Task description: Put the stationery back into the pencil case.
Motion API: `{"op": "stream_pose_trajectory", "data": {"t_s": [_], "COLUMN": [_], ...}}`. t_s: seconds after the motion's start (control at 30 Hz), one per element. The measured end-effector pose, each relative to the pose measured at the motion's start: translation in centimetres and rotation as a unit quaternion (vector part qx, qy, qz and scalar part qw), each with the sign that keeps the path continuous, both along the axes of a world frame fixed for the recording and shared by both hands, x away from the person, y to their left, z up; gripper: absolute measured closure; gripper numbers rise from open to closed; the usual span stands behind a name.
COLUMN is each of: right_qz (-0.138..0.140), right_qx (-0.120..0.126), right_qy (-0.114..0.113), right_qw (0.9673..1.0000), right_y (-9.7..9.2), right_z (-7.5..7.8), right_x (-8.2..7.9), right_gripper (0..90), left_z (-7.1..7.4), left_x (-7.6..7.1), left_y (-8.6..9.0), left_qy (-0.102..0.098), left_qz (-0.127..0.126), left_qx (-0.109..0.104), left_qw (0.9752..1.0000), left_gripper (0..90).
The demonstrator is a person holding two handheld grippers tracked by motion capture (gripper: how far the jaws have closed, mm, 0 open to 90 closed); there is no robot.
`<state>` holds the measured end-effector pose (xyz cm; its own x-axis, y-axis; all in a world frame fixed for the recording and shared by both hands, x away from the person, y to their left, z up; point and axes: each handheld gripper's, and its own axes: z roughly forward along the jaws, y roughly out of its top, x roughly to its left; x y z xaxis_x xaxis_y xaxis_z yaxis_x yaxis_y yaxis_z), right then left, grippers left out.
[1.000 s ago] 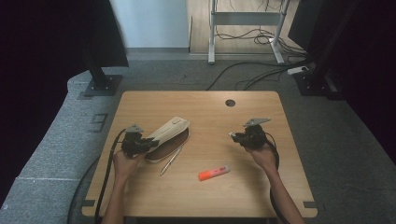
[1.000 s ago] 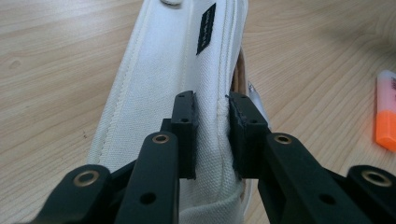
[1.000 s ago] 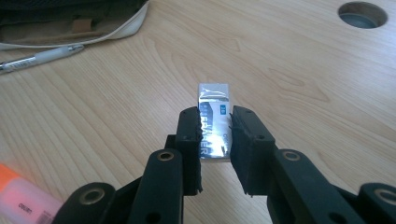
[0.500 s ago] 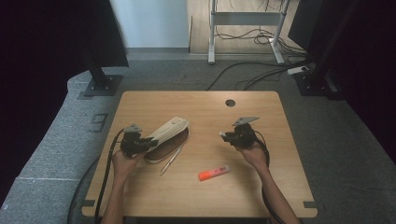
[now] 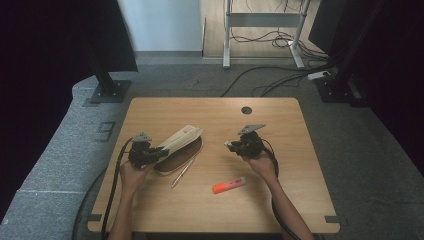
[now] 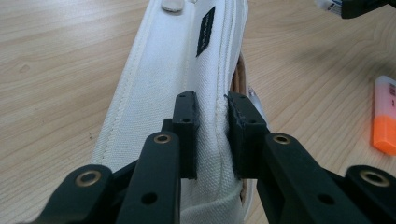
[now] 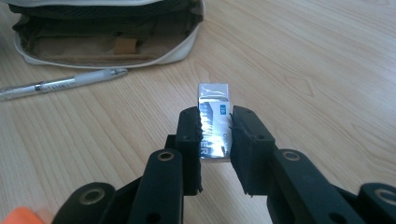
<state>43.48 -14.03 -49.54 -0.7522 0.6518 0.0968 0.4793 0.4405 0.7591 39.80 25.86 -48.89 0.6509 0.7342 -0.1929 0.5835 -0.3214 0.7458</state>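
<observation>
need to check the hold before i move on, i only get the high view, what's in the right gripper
Observer: The right gripper is shut on a small eraser in a shiny printed sleeve.
Operator: and the left one, has it got the pencil case properly
Observer: Yes, the left gripper pinches the white fabric lid of the pencil case along its seam.
Operator: is the case open inside
Observer: It is; the right gripper view shows a tan lining with a pocket and a small loop. A pen lies on the table just in front of the opening.
</observation>
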Motion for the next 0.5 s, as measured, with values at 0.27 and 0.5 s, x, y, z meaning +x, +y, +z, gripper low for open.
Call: {"op": "stream_pose_trajectory", "data": {"t_s": [0.27, 0.5], "right_qz": [0.015, 0.026], "right_qx": [-0.005, -0.008], "right_qy": [-0.002, -0.003], "right_qw": [0.9999, 0.9996], "right_y": [2.1, 3.9], "right_z": [-0.2, -0.3], "right_x": [0.5, 0.8], "right_gripper": [71.7, 71.7], "left_z": [0.1, 0.2], "left_x": [-0.1, -0.1], "left_y": [0.1, 0.2], "left_qy": [-0.001, -0.002], "left_qz": [0.001, 0.001], "left_qx": [-0.002, -0.002], "left_qw": [1.0000, 1.0000], "left_gripper": [74.9, 74.9]}}
